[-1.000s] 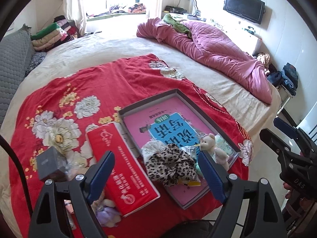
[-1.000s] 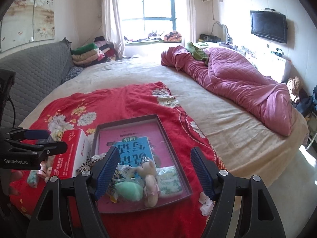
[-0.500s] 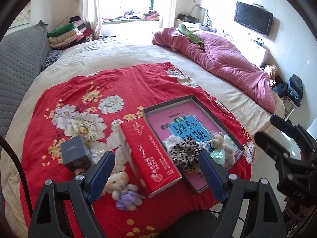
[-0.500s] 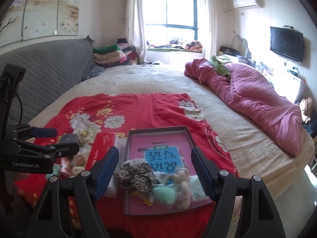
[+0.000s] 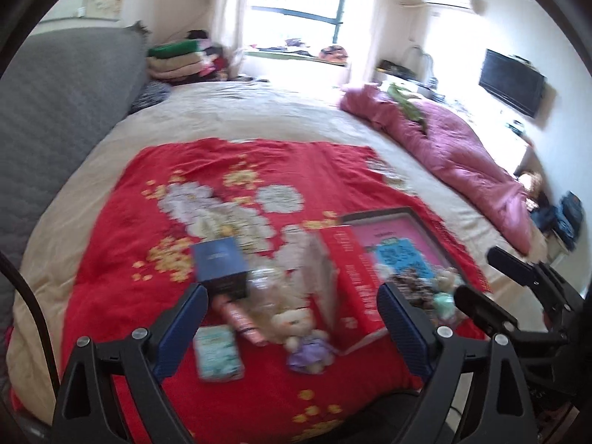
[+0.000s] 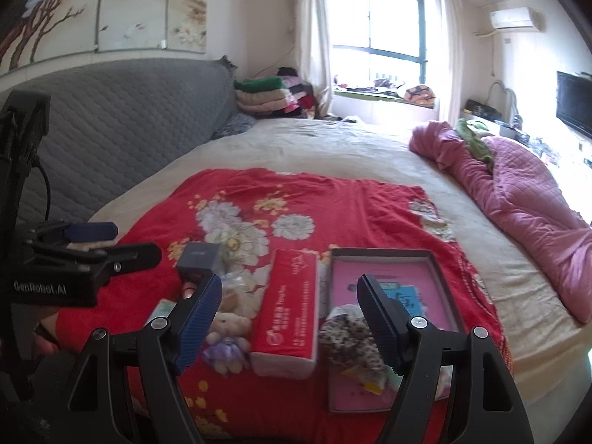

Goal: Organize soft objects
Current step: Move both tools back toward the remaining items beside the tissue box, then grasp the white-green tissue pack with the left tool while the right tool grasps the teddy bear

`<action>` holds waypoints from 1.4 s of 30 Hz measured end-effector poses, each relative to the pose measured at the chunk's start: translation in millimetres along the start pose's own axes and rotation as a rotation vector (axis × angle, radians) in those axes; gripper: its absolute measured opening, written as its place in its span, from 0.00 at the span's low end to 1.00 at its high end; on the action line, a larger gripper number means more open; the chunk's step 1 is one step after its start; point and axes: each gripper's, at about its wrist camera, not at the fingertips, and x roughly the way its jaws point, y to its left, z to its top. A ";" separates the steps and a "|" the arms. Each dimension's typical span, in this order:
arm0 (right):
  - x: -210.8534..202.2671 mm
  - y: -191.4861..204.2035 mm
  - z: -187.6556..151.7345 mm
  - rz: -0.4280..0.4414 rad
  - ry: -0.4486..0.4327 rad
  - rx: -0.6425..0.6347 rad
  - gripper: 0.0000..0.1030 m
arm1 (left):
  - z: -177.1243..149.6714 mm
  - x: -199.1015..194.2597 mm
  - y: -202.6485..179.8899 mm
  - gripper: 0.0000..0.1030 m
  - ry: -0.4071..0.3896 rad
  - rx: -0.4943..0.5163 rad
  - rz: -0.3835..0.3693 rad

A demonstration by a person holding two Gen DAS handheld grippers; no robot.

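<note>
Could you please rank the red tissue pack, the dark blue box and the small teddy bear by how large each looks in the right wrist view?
1. red tissue pack, clearly largest.
2. small teddy bear and dark blue box: look too alike to rank, and the bear lies nearer the camera.

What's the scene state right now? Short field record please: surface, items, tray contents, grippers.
surface: red floral blanket on a bed
left of tissue pack: small teddy in a purple dress, dark blue box
middle: red tissue pack lying flat
tray: shallow box tray with pink lining, holding a leopard-print scrunchie
left gripper: open, jaws just opened further, holding nothing
right gripper: open, holding nothing
</note>
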 end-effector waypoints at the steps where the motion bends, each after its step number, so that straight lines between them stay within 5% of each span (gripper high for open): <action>1: 3.2 6.9 -0.6 0.009 0.007 -0.017 0.74 | -3.1 1.1 9.7 0.90 0.012 -0.008 0.025; 13: 56.9 69.1 -21.5 0.058 0.122 -0.154 0.74 | -46.2 37.2 71.0 0.90 0.145 -0.072 0.128; 42: 153.0 125.2 -79.2 0.027 0.342 -0.455 0.74 | -81.6 126.0 91.9 0.90 0.337 -0.095 0.140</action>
